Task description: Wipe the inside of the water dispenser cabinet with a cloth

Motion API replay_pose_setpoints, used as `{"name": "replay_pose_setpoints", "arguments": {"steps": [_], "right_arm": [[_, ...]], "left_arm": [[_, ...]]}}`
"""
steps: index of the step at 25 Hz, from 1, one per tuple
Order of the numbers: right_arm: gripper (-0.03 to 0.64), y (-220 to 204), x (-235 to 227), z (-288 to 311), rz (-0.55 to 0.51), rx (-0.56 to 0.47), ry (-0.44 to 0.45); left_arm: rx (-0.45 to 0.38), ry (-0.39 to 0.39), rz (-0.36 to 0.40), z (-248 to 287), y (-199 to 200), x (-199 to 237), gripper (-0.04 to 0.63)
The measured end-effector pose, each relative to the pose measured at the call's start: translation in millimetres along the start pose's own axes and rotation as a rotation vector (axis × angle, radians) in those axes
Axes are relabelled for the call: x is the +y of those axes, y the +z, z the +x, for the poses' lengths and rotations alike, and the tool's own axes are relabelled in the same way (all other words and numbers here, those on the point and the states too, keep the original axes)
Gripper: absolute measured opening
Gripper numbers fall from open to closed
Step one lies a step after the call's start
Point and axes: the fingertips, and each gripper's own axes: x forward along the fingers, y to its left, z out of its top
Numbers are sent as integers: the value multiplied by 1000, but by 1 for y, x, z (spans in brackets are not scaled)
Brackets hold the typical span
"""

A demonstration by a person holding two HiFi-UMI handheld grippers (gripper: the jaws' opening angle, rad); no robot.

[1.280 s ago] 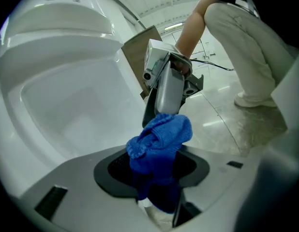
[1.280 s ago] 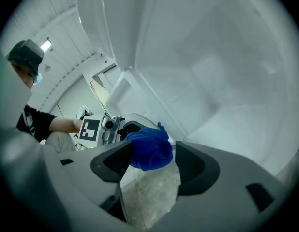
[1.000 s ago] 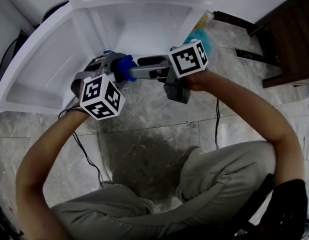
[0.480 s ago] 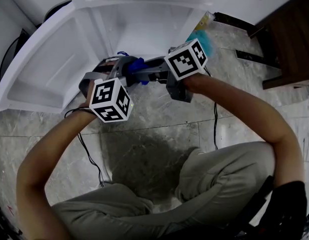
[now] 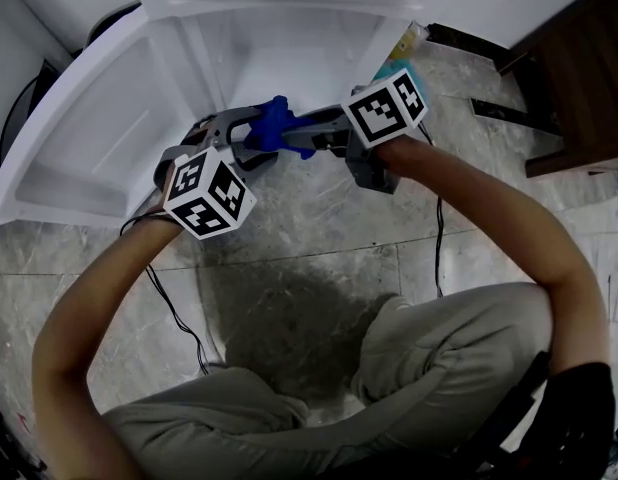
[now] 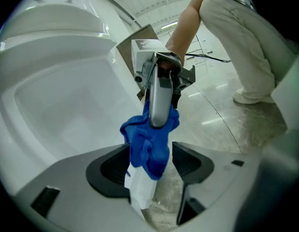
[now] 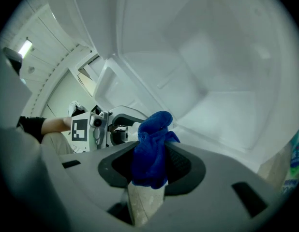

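Note:
The blue cloth [image 5: 274,128] hangs bunched between both grippers in front of the open white cabinet [image 5: 289,58]. My right gripper [image 5: 289,136] reaches in from the right, and its jaws are closing with the pads pressed on the cloth [image 7: 152,149]. My left gripper [image 5: 255,134] faces it from the left. Its jaws are opening and stand wide on either side of the cloth [image 6: 149,144], with a gap at one pad. In the left gripper view the right gripper's grey finger [image 6: 159,100] pins the cloth's top.
The cabinet door [image 5: 89,138] swings open to the left. A teal bottle [image 5: 399,73] stands by the cabinet's right side, and dark wooden furniture [image 5: 579,68] is at the far right. Cables [image 5: 179,318] trail over the stone floor by the person's knees.
The right gripper's jaws have closed onto the blue cloth and the left gripper's jaws have spread apart. The cloth has shifted slightly up and right, toward the cabinet.

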Motion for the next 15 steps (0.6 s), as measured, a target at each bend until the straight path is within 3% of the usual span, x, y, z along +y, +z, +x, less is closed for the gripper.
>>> {"name": "replay_pose_setpoints", "arguments": {"steps": [6, 7, 8, 15], "right_arm": [[127, 14, -19, -12, -58, -56, -127], [127, 16, -19, -13, -65, -61, -135], [127, 17, -19, -13, -73, -63, -141], [127, 21, -23, -10, -127, -65, -182]], "left_arm": [[60, -3, 42, -4, -13, 0, 259], [69, -10, 50, -6, -14, -2, 228], [75, -20, 49, -8, -14, -4, 15], [96, -76, 17, -11, -22, -15, 3]]}}
